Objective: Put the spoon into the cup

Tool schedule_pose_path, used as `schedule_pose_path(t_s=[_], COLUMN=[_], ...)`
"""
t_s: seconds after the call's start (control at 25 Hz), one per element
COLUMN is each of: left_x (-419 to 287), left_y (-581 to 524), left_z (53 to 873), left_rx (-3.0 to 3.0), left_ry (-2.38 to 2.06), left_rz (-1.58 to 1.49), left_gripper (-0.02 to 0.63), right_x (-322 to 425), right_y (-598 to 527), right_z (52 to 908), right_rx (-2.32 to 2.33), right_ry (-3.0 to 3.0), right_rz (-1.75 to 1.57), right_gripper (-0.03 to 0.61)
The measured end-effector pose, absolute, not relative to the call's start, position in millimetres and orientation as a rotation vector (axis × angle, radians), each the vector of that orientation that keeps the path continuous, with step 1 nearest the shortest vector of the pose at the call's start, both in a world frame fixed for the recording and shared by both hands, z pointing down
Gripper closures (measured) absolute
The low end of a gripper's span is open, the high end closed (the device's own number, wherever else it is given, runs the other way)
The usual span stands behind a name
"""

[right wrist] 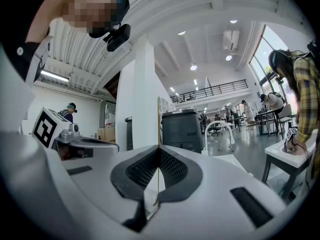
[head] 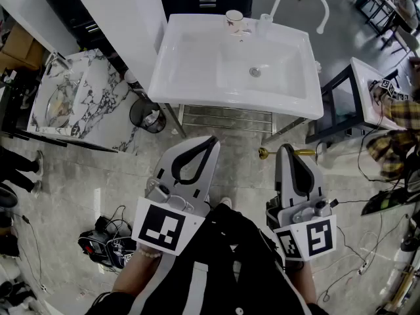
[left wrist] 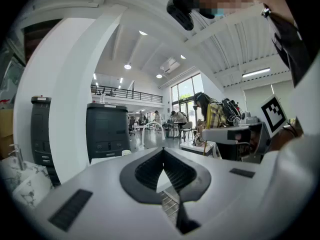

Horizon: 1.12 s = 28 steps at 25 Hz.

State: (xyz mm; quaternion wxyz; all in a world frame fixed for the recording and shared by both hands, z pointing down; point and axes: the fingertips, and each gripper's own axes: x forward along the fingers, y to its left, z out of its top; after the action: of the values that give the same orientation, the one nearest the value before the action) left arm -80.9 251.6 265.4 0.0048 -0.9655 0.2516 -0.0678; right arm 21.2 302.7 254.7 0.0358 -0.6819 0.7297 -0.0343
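Observation:
A small patterned cup (head: 234,21) stands on the back ledge of the white sink (head: 197,64), beside the white faucet (head: 298,2). My right gripper (head: 287,149) is shut on a thin gold spoon (head: 266,153), which lies crosswise through the jaw tips over the floor in front of the sink. In the right gripper view the spoon (right wrist: 159,129) shows edge-on, rising upright from the closed jaws of that gripper (right wrist: 159,150). The left gripper (head: 210,139) hangs just short of the sink's front edge, shut with nothing in it, as the left gripper view also shows (left wrist: 163,149).
A marble-topped vanity (head: 72,97) stands to the left, with a black bin (head: 146,115) beside the sink's leg. On the right is a small white table (head: 364,90), where a person in a plaid shirt (head: 400,123) bends. Cables and a device (head: 105,241) lie on the floor.

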Motion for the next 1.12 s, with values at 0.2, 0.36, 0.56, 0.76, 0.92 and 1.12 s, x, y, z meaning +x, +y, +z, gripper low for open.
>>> schedule_pose_path(t_s=[0.2,0.36,0.56,0.76,0.92,1.12], left_x=[-83.1,-83.9,-84.9,-84.2,-86.6,-94.7], left_y=[250.2,248.0,247.2,248.5,245.6,243.1], left_z=[265.8,263.8,263.1,262.7,262.8,259.0], left_rx=[-3.024,-3.020,-3.022,-3.019,-3.023,-3.027], left_ry=[0.782,0.787,0.799,0.789,0.784,0.765], left_rz=[-0.216,-0.213,-0.207,-0.201,-0.198,-0.187], left_gripper=[0.614,0.614,0.614,0.614,0.614,0.614], right_x=[18.2,18.2,16.2,16.2,16.2,9.8], right_y=[299.5,297.9,297.8,298.4,295.7,294.5], right_z=[256.0,254.8,253.5,252.9,253.8,249.3], right_rx=[-2.098,-2.099,-2.096,-2.089,-2.109,-2.133], right_ry=[2.245,2.248,2.259,2.248,2.233,2.212], right_rz=[-0.114,-0.114,-0.113,-0.136,-0.147,-0.137], right_gripper=[0.575,0.575,0.575,0.575,0.575,0.575])
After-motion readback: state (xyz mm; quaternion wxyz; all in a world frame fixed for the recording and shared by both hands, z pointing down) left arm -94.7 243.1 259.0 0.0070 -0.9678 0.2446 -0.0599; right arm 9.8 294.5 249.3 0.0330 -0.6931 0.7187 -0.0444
